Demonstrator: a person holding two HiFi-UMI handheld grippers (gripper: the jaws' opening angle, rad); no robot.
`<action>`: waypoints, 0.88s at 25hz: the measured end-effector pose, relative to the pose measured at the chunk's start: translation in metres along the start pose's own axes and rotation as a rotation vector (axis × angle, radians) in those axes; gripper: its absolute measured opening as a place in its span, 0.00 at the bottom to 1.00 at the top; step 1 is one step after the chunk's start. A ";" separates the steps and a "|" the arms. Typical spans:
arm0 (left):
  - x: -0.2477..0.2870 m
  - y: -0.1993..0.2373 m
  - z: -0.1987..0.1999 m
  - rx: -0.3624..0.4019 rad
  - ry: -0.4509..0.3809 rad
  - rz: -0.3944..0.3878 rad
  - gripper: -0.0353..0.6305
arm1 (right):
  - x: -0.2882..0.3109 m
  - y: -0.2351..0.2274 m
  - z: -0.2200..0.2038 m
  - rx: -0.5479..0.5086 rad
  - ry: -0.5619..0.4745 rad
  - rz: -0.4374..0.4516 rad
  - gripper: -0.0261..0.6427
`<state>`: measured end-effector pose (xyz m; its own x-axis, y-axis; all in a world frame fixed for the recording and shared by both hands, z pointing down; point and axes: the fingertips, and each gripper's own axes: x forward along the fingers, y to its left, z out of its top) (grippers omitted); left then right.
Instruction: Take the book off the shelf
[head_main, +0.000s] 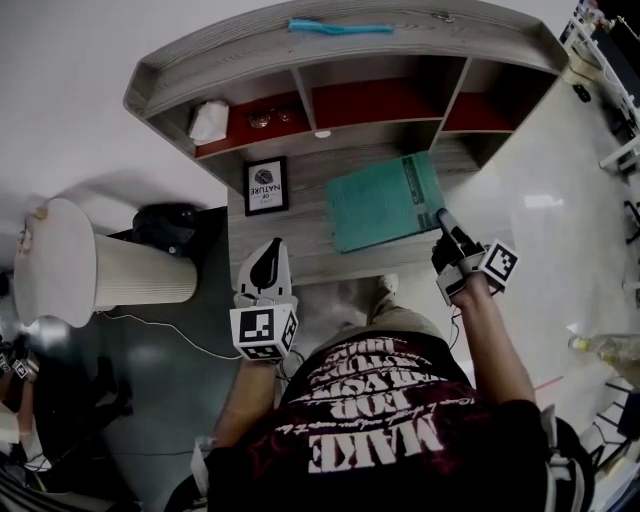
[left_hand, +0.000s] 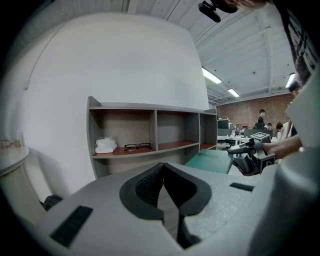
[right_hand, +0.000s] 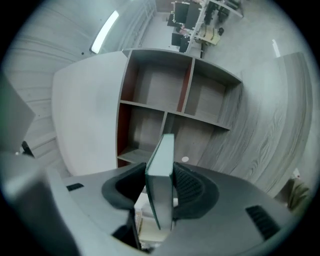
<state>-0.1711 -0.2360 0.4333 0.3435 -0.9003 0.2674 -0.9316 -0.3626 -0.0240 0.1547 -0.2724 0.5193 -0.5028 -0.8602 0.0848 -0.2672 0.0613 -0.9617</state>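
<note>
From where I stand, the person's bare right forearm (head_main: 497, 345) reaches forward. Its grey two-jaw tongs (head_main: 441, 216) are level and clamped on the near corner of a thin teal hardback book (head_main: 385, 200). The left forearm (head_main: 243, 402) sits closer in, its grey tongs (head_main: 271, 248) tipped slightly down, jaws together and empty.

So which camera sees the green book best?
The head view: the thin teal-green book shows almost its whole cover, gripped by the right tool. The left gripper view catches a sliver; the right gripper view only its edge.
</note>
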 end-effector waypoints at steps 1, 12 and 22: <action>0.000 -0.001 0.000 -0.002 0.000 -0.001 0.06 | -0.002 -0.006 -0.002 -0.020 0.016 -0.022 0.31; 0.009 -0.010 -0.014 -0.004 0.037 -0.013 0.06 | 0.004 -0.117 -0.034 0.012 0.091 -0.228 0.31; 0.019 -0.011 -0.022 0.015 0.084 0.003 0.06 | 0.020 -0.189 -0.035 0.090 -0.022 -0.238 0.31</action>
<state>-0.1569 -0.2434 0.4598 0.3292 -0.8782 0.3470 -0.9306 -0.3641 -0.0387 0.1661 -0.2834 0.7114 -0.4165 -0.8557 0.3069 -0.3011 -0.1887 -0.9347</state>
